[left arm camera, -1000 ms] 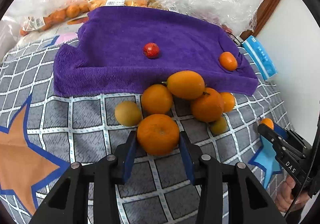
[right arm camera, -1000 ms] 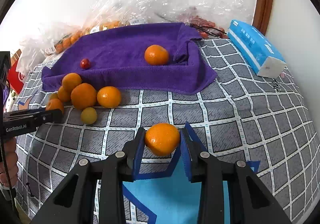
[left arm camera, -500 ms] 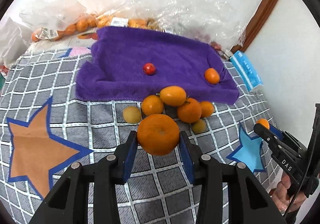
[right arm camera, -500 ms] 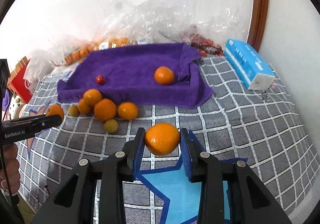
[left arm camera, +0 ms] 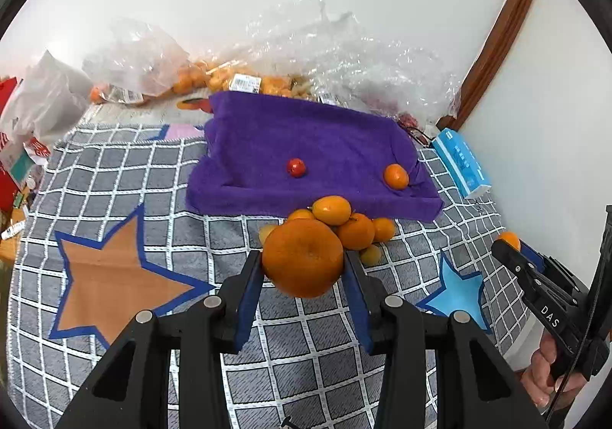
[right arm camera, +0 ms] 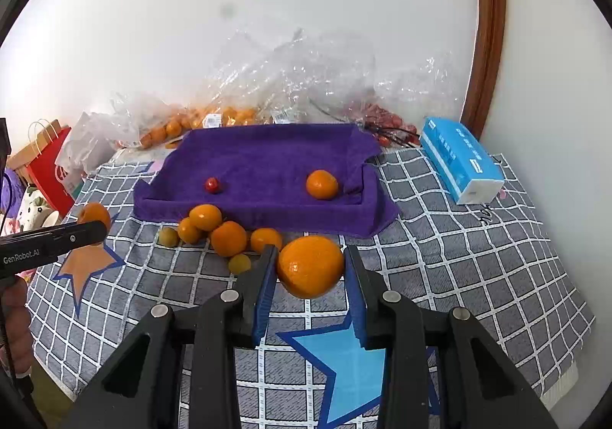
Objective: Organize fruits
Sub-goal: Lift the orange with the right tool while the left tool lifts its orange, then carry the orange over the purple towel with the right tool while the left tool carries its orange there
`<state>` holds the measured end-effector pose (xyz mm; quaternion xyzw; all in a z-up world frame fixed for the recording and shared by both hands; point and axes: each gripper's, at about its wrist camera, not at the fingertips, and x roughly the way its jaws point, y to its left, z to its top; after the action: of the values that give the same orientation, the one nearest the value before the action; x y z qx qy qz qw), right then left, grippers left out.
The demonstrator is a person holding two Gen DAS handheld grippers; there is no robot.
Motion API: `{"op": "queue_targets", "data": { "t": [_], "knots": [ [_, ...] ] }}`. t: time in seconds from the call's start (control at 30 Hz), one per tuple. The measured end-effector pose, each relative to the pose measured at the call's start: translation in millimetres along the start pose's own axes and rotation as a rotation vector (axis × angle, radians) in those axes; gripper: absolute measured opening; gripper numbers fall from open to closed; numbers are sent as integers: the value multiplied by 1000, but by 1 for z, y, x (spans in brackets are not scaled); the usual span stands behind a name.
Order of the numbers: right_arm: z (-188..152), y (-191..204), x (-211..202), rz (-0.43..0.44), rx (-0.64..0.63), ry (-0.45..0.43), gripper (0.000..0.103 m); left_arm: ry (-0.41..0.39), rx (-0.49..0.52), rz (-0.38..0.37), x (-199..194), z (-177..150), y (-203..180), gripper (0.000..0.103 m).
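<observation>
The left gripper is clamped on a big orange, held above the checked cloth. The right gripper is clamped on a second orange, also off the cloth, over a blue star. Just beyond both lies a pile of fruit against the near edge of the purple towel. On the towel sit a small red fruit left and a mandarin right, well apart. A tissue pack lies far right; plastic bags line the wall.
</observation>
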<state>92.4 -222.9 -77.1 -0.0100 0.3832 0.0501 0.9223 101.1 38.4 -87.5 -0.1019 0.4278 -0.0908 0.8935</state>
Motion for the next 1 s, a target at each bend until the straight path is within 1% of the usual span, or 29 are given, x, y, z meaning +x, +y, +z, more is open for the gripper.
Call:
{"op": "queue_targets", "data": {
  "t": [0.3, 0.4, 0.73, 1.0],
  "knots": [
    [2, 9, -11, 4, -11, -16, 34, -26, -22, 32, -17, -6, 16, 40],
    [2, 13, -14, 7, -19, -21, 34, -30, -33, 31, -21, -7, 19, 40],
    [3, 18, -19, 15, -30, -28, 34, -53, -37, 25, -31, -6, 17, 40],
    [6, 16, -20, 11, -35, -33, 34, -63, -35, 24, -31, 0, 13, 40]
  ]
}}
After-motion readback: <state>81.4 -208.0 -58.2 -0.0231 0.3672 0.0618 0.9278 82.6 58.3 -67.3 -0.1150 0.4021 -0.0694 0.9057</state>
